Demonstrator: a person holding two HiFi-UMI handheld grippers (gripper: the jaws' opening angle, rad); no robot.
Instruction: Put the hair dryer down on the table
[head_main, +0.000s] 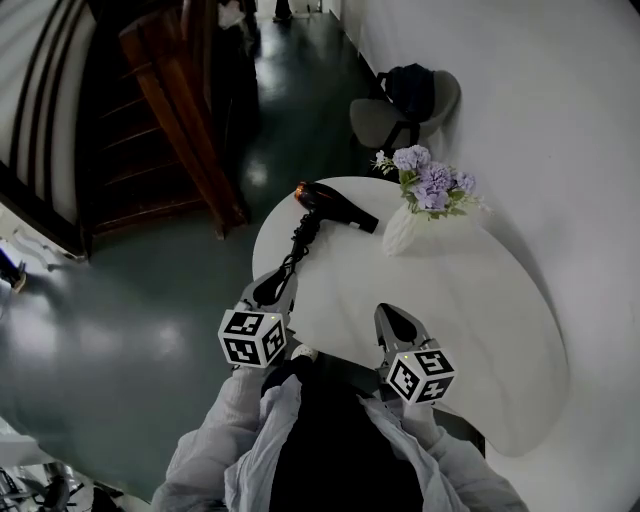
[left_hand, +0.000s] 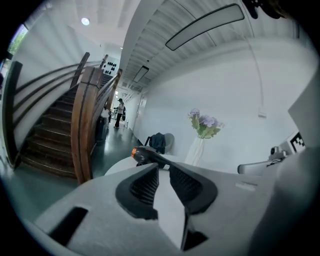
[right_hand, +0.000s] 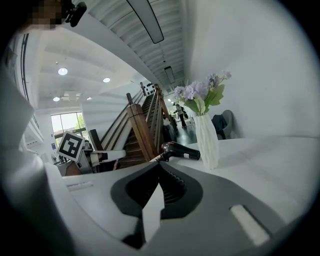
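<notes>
A black hair dryer (head_main: 335, 208) lies on its side on the round white table (head_main: 470, 300), near the far left part of the tabletop. Its copper-coloured rear end points toward the table's edge and its nozzle toward a white ribbed vase (head_main: 398, 232) just beside it. The dryer's black cord (head_main: 298, 245) trails back across the tabletop to the near left rim, ending close to the left gripper (head_main: 272, 290); the head view does not show whether cord and gripper touch.

The left gripper hangs at that rim with its jaws only slightly apart. A thin gap shows between the ribbed pads in the left gripper view, with nothing visible in it and the dryer lying well beyond the tips. The right gripper (head_main: 398, 325) is over the near side of the table, well apart from the dryer. Its jaws are brought together at the tips and hold nothing. The person holding both tools wears pale grey sleeves (head_main: 215, 440).

The vase carries a bunch of purple flowers (head_main: 430, 182) with green leaves. Beyond the table, a grey chair (head_main: 375, 120) stands against the white wall with a dark backpack (head_main: 410, 85) on its seat. A wooden staircase (head_main: 130, 130) with a curved handrail rises on the left above the glossy dark green floor (head_main: 150, 300).
</notes>
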